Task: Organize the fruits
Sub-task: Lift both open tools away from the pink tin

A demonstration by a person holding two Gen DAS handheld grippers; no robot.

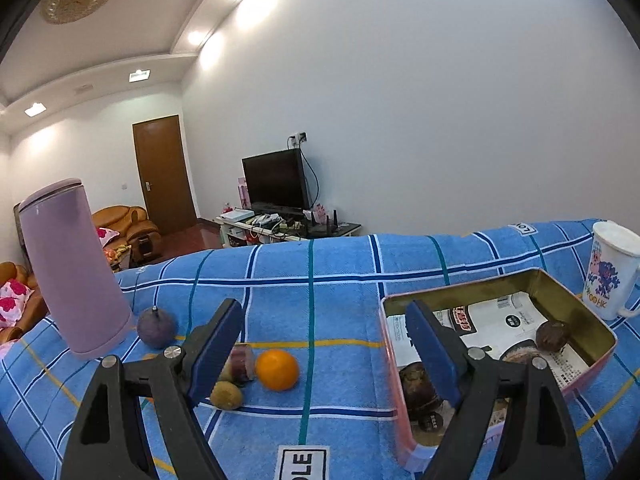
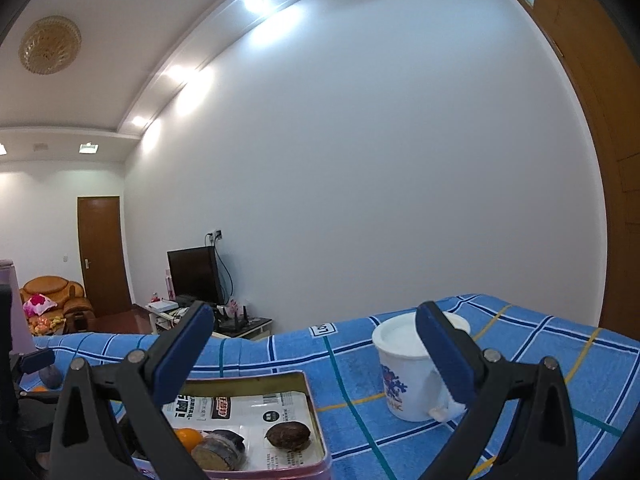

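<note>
In the left wrist view, an orange (image 1: 277, 369), a purple cane piece (image 1: 243, 362), a yellow-brown kiwi-like fruit (image 1: 226, 395) and a round purple fruit (image 1: 156, 327) lie on the blue checked cloth (image 1: 344, 280). My left gripper (image 1: 324, 356) hangs open above them, holding nothing. To the right is a pink-walled tin (image 1: 576, 300) with two brown fruits (image 1: 552, 336). In the right wrist view, my right gripper (image 2: 316, 360) is open over the tin (image 2: 316, 400). That tin holds an orange (image 2: 189, 438), a cane piece (image 2: 218, 454) and a brown fruit (image 2: 288, 434).
A tall lavender flask (image 1: 72, 272) stands at the left by the purple fruit. A white printed mug (image 2: 404, 372) sits just right of the tin. Printed paper lines the tin. The cloth drops off at its far edge; a TV and sofa lie beyond.
</note>
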